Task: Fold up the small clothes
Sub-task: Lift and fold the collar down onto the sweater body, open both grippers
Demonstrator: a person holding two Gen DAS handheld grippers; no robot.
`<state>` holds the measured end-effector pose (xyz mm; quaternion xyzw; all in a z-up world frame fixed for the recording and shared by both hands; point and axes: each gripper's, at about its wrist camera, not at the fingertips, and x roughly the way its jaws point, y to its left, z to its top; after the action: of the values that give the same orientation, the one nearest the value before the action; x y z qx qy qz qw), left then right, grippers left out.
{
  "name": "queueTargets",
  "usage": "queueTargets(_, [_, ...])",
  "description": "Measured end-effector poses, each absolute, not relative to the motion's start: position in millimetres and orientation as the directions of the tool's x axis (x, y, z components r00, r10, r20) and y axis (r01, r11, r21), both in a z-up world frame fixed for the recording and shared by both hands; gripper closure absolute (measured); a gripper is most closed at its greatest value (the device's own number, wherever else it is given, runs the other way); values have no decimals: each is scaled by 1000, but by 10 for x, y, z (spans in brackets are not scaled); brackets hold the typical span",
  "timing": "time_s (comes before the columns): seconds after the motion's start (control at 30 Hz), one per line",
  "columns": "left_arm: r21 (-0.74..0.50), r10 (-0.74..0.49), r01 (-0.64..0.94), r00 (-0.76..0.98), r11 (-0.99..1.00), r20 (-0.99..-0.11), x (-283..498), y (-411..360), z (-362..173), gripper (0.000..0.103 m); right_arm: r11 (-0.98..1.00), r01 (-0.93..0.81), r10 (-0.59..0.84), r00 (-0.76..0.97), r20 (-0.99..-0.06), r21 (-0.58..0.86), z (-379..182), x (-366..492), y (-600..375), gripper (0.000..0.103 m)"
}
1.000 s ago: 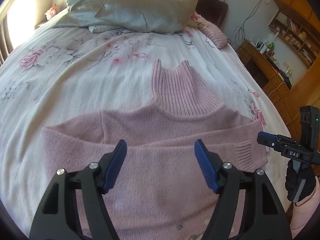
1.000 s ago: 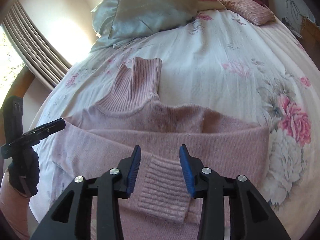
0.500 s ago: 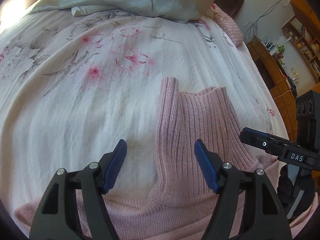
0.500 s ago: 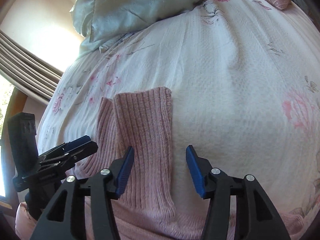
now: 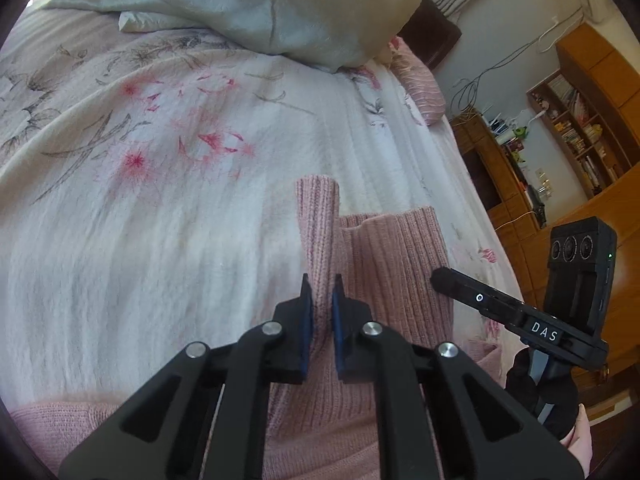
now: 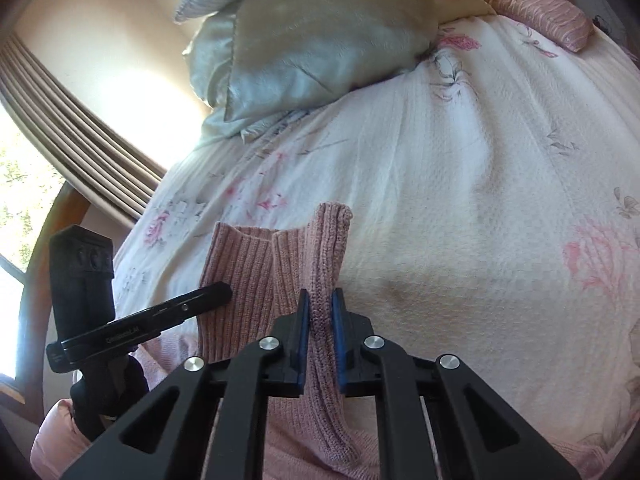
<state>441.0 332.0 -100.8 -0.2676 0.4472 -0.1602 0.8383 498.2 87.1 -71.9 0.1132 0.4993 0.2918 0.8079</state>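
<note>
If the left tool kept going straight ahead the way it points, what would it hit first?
The left tool is already shut on the pink sweater's ribbed collar, so it would run along that fold first, then probably the floral bedspread beyond; depth is hard to judge.

1. The right gripper (image 6: 320, 316) has its blue pads clamped on the right edge of the pink sweater's ribbed collar (image 6: 326, 248), which stands up in a pinched ridge.
2. The left gripper (image 6: 224, 292) reaches in from the left, its tip over the collar's left side (contact unclear).
3. The sweater lies on a floral bedspread (image 6: 460, 200), with silvery pillows (image 6: 320, 32) beyond.
</note>
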Motion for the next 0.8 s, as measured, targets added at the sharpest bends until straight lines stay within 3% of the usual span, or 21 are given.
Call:
queueTargets(0.2, [-552,-511,154,632,819,-583,3734,3279,-490,97,733,-488,663,355,-659,474,-177,4379,722,93])
queueTargets(0.4, [-513,-535,255,660,820,-527,2958,3202,-252,96,708,-575,671,370,-642,409,130,3680,657,93])
queueTargets(0.73, [-432,-512,292,628,853,-586,2078,3054,-580,95,703,-610,647,336,-684,365,-203,2790,580,93])
queueTargets(0.8, [-417,-498,284,611,864,-615,1962,3036,-729,89,715,-601,625,320,-712,357,-392,2668,574,93])
